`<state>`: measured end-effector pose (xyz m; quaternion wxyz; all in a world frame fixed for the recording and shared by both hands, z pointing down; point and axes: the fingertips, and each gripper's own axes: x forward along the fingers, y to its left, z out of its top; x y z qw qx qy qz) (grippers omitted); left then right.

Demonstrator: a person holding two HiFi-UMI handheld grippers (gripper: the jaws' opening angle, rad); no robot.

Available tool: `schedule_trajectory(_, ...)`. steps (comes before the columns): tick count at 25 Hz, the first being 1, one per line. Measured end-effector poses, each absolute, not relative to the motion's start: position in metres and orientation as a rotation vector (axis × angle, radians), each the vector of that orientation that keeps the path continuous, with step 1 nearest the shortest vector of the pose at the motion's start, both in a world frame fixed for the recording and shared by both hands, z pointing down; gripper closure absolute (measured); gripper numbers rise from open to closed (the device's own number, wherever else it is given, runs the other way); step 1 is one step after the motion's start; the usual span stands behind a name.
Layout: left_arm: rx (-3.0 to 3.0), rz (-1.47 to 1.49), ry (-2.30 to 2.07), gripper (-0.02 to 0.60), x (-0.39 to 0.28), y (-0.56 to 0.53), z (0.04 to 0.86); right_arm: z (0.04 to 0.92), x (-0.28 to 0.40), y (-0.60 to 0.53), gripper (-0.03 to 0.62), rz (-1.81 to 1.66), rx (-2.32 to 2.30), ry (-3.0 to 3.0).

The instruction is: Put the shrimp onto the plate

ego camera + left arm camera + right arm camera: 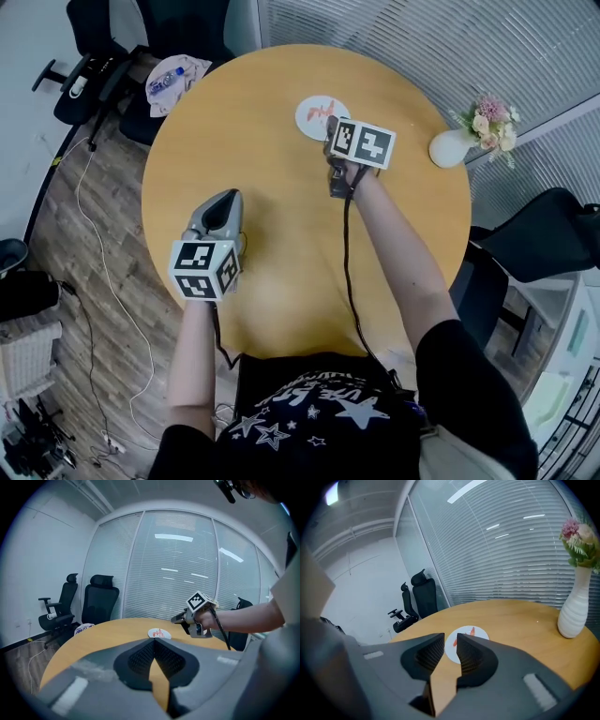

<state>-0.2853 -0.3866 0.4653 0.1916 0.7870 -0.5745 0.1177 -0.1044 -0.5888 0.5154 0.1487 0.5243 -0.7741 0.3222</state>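
A white plate [309,120] lies at the far side of the round wooden table [281,272], with an orange shrimp [323,111] on it. My right gripper [332,131] hovers at the plate's near edge, pointing at it. In the right gripper view its jaws [451,641] stand open with nothing between them, and the plate [480,634] and shrimp [472,631] show just beyond. My left gripper [228,195] sits low over the table's left-middle, well short of the plate. Its jaws [153,640] touch at the tips, empty. The left gripper view shows the plate [151,633] and right gripper [176,618].
A white vase with pink flowers [455,145] stands at the table's right edge, right of the plate. Black office chairs [94,56] stand at the far left, one holding a patterned bundle [173,75]. Another chair [544,234] is at the right. Cables run over the floor on the left.
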Motion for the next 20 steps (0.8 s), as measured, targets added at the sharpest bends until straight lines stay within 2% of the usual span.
schedule_trajectory(20, 2.179, 0.235, -1.768, 0.58, -0.206, -0.302, 0.4, 0.421, -0.056, -0.498, 0.592, 0.684, 1.214, -2.522)
